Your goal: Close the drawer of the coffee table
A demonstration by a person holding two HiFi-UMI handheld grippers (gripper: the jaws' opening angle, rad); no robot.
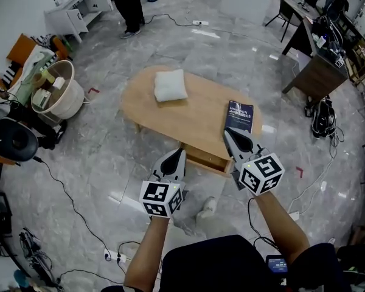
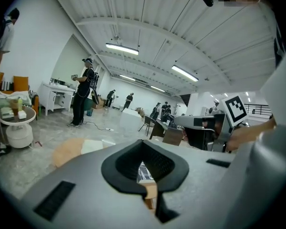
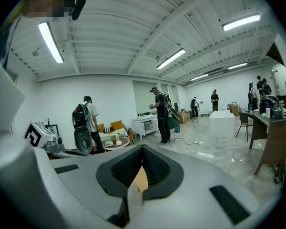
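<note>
The oval wooden coffee table (image 1: pixel 201 111) stands in front of me. Its drawer (image 1: pixel 208 160) juts a little way out of the near edge. My left gripper (image 1: pixel 180 153) is shut, with its tip by the drawer's left end. My right gripper (image 1: pixel 229 134) is also shut and points at the table top just above the drawer's right end, below a dark book (image 1: pixel 239 115). I cannot tell whether either touches the drawer. In the left gripper view the gripper (image 2: pixel 144 162) shows only a narrow slit with wood behind it. The right gripper (image 3: pixel 142 168) looks the same in its own view.
A white cushion (image 1: pixel 170 85) lies on the table's far left. A round white side table (image 1: pixel 58 90) with clutter and a black speaker (image 1: pixel 12 140) stand at the left. A person (image 1: pixel 131 8) stands beyond. A brown desk (image 1: pixel 319 72) is at the right. Cables (image 1: pixel 67 193) cross the floor.
</note>
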